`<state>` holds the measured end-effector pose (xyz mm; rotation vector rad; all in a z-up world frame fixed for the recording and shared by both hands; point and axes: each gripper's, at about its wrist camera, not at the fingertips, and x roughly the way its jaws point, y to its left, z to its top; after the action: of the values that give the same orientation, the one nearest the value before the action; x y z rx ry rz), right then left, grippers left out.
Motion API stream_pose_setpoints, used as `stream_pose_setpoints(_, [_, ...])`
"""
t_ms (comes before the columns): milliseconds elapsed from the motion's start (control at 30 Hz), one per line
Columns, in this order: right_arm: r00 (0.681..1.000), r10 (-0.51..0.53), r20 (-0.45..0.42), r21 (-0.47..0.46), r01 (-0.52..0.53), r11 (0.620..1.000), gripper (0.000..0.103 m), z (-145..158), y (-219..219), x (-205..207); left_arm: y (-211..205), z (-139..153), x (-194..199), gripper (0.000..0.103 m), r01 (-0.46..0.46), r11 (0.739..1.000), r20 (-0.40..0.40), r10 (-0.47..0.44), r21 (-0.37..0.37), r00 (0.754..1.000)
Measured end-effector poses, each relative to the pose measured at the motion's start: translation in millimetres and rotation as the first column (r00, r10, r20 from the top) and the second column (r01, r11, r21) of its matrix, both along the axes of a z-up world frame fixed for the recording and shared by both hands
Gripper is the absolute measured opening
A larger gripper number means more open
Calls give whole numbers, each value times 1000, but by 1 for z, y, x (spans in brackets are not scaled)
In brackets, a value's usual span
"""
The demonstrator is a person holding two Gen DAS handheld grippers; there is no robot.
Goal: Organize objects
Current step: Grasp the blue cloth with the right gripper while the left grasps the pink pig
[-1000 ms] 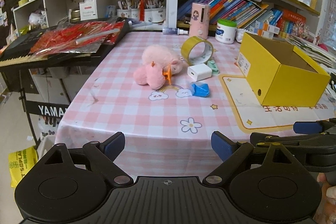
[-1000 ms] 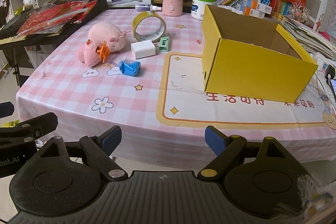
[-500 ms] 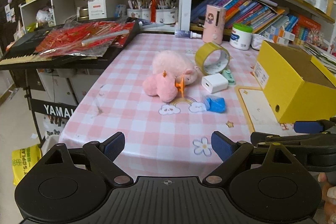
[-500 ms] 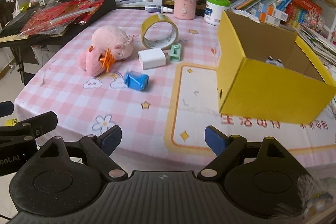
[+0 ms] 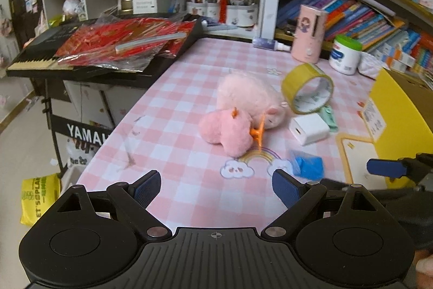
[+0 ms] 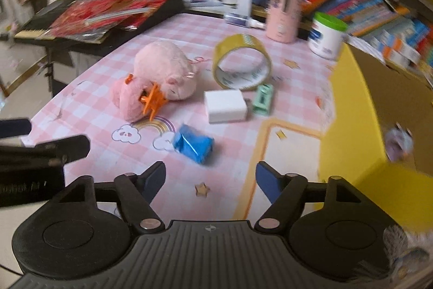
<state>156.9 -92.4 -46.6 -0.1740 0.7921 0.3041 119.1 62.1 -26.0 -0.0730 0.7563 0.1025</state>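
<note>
Your right tool (image 6: 210,176), pads apart and empty, has the blue wrapped packet (image 6: 193,146) on the bench (image 6: 89,110) just ahead, slightly left. Your left tool (image 5: 213,186), also apart, is farther; the packet lies to its right.

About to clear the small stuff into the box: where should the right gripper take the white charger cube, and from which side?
Grip the white plastic charger cube across its two flat side faces, coming from above. It lies flat, and the mint-green clip sits close on its right, so keep the open right gripper clear of that side.
</note>
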Motion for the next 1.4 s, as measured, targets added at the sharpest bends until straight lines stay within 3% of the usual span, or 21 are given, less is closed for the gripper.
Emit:
stream_pose_setpoints(233, [991,130,-29,3,-130,992,59,-14,11,28,3,-3,20,91,-47,999,-16,47,3,999])
stream_pose_setpoints(600, [963,265,-56,-65,-268,961,58,-30,26,56,4,-7,57,91,-54,998,-52,53,-24,997])
stream_pose_setpoints(667, [957,282,-73,-81,-287,954,54,-34,27,61,1,-9,65,91,-48,998,-59,46,-28,997])
stream_pose_setpoints(800, [939,327,-104,-50,-333,941,36,-36,22,67,-6,-16,81,91,-27,999,-81,23,-42,996])
stream_pose_setpoints(967, [936,340,-91,-65,-346,936,31,-34,16,70,-16,-28,104,92,-4,1000,-110,2,-19,994])
stream_pose_setpoints(1133, [945,319,-73,-75,-324,943,31,-28,7,78,-15,-39,124,92,-29,999,-137,23,-41,990])
stream_pose_setpoints(1267, [944,318,-82,-66,-324,944,31,-27,2,81,-18,-51,136,91,-18,999,-171,24,36,985])
stream_pose_setpoints(1400, [942,326,-79,-67,-331,941,31,-26,1,82,-11,-54,140,85,-23,1000,-153,23,3,988])
